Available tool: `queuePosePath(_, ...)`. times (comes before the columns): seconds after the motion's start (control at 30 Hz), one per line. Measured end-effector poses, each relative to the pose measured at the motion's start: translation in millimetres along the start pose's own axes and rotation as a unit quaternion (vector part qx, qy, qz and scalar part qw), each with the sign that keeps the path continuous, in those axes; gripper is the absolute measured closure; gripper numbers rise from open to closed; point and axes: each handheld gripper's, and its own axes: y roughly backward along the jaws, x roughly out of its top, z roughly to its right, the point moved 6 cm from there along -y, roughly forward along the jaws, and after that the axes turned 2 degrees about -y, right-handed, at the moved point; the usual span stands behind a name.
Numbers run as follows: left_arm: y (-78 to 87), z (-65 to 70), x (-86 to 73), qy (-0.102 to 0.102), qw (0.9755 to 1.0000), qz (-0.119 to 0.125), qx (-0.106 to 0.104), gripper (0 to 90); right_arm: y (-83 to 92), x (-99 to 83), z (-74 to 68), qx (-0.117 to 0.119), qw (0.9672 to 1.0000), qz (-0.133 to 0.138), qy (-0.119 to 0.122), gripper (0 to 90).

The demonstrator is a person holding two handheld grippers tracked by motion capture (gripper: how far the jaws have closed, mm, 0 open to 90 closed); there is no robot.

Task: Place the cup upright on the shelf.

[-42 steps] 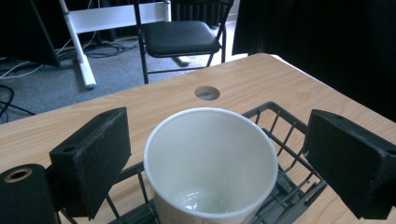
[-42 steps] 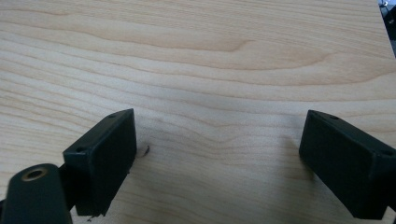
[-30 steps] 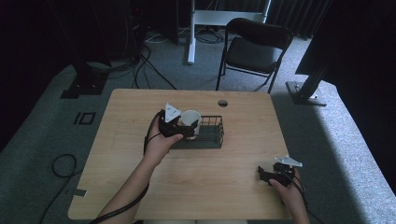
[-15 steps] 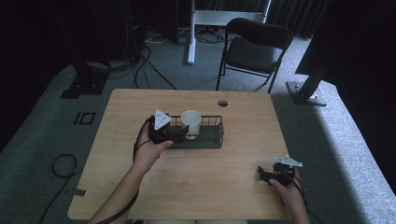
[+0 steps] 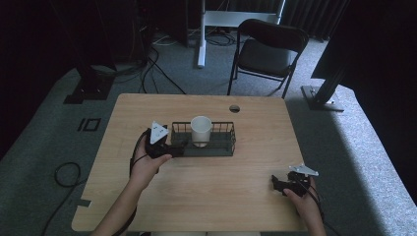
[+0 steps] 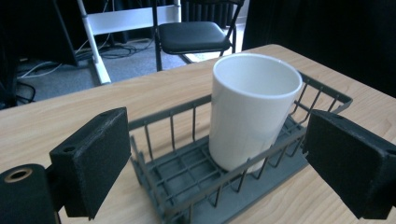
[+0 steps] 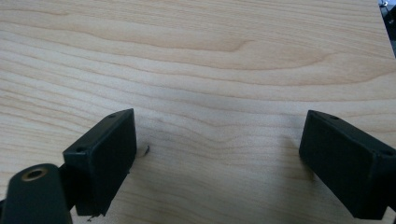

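A white cup is standing upright in a dark wire basket on the wooden table.
The left gripper is waiting at the basket's left end, jaws wide apart and holding nothing; the right gripper is resting near the table's front right corner, well apart from the basket, jaws also spread over bare wood.

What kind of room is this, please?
Probably a lab or studio set up for recording, not a home. A bare wooden table stands on grey carpet, dark curtains hang around it, loose cables run over the floor, and a folding chair stands behind it.
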Motion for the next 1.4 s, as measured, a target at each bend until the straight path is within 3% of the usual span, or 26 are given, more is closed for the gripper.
queuePosePath(0.4, 16.5, -16.2, -33.7, 0.016, 0.9998, -0.005, 0.011, 8.4, 0.1, -0.1, 0.1, 0.0, 1.0, 0.0, 0.001, 10.7)
queuePosePath(0.77, 29.8, -22.6, -66.5, 0.034, 0.9991, -0.012, 0.021, 8.4, 0.1, -0.1, 0.3, 0.0, 1.0, 0.0, 0.002, 10.7)
queuePosePath(1.2, 37.5, -23.3, -99.0, 0.039, 0.9983, -0.036, 0.026, 8.3, 0.0, -0.1, 0.3, 0.0, 1.0, 0.0, 0.002, 10.7)
queuePosePath(1.4, 43.7, -30.7, -112.0, 0.046, 0.997, -0.05, 0.037, 8.4, 0.0, -0.1, 0.3, 0.0, 1.0, 0.0, 0.002, 10.7)
